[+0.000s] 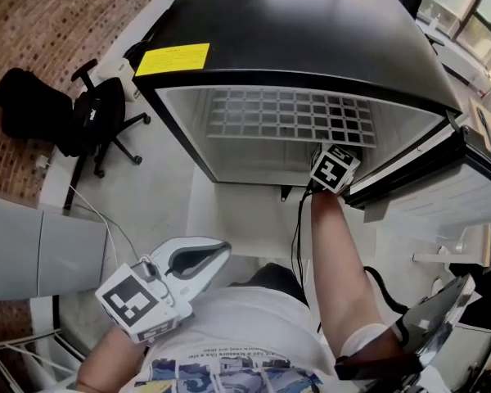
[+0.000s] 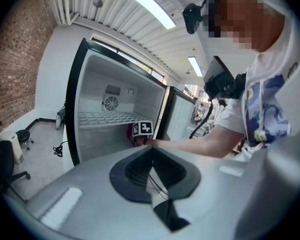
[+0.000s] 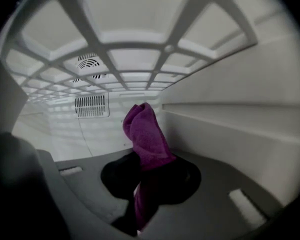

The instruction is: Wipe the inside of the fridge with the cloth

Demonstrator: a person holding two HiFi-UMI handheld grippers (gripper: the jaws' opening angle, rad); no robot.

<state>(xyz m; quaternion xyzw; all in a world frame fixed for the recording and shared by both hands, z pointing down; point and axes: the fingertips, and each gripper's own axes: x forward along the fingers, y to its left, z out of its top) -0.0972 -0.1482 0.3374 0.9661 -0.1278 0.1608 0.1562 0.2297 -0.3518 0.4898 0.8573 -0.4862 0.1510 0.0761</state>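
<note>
Inside fridge (image 3: 230, 84), right hand-held gripper (image 3: 147, 176) pinches purple cloth (image 3: 145, 134).

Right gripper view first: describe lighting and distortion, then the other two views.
Right gripper view: dim inside the fridge, corners vignetted black, shelf grid bowed by the lens, cloth fairly sharp. Left gripper view: ceiling lights glare, straight edges curve, the left gripper body looks soft. Head view: even light, pale sheen on the fridge's black top.
</note>
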